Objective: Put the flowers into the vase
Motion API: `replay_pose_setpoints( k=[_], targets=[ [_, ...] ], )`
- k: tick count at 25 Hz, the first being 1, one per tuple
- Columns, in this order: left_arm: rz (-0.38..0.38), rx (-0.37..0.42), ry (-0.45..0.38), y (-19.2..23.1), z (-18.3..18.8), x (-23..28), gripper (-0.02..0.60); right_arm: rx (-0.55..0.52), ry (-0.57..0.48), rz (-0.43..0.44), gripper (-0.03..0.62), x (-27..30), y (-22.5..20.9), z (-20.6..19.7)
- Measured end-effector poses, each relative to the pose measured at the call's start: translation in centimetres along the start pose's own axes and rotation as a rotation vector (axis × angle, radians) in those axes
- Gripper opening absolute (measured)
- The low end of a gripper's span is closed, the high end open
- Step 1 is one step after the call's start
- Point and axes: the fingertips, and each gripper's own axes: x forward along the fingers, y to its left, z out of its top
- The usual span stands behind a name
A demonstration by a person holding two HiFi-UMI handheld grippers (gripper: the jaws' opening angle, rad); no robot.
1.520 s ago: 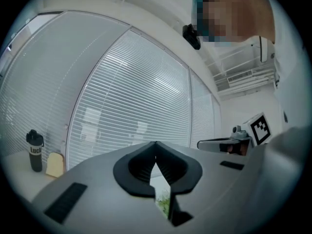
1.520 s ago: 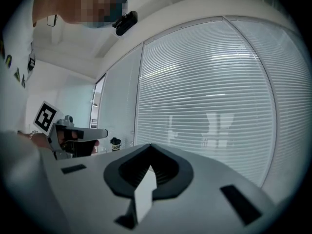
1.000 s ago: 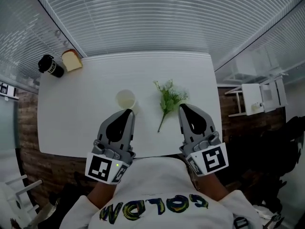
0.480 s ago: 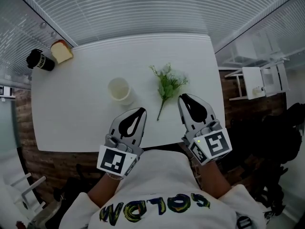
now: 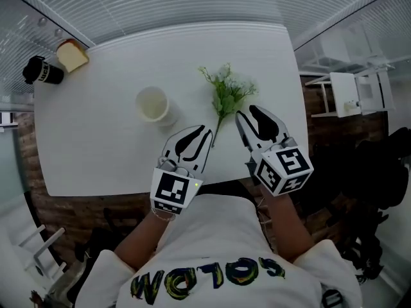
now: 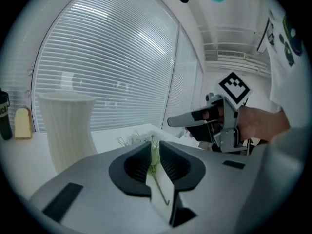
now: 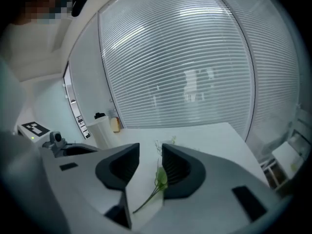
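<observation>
Head view: flowers [image 5: 226,98] lie near vase [image 5: 168,116], seemingly flat.

both grippers have sunk toward the table, closing on the flowers [image 5: 226,95] at frame centre. the left gripper [image 5: 205,133] has slid from below the vase [image 5: 153,103] to just left of the stem's lower end. the right gripper [image 5: 248,113] has edged up beside the stem. both pairs of jaws have just been opening, the stem showing in each gap, unpinched.
</observation>
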Motion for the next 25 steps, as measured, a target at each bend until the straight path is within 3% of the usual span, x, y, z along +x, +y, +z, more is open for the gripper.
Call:
replay_pose_setpoints(
  k=[7,12,21,25],
  targets=[
    [-0.012,0.01,0.082,0.0,-3.5,4.5,0.083,0.099,0.107,-0.05,0.186,3.2,-3.2,-4.0],
    [-0.03,0.008,0.189,0.2,-6.9,8.2,0.115,0.21,0.182,-0.032,0.261,6.0,-4.7,-7.4],
    [-0.037,0.027,0.337,-0.1,-11.5,11.7,0.114,0.406,0.228,-0.028,0.319,9.3,-6.8,-11.3],
    [-0.046,0.066,0.423,-0.3,-13.3,12.4,0.074,0.462,0.251,-0.008,0.324,10.3,-7.2,-12.4]
  ],
)
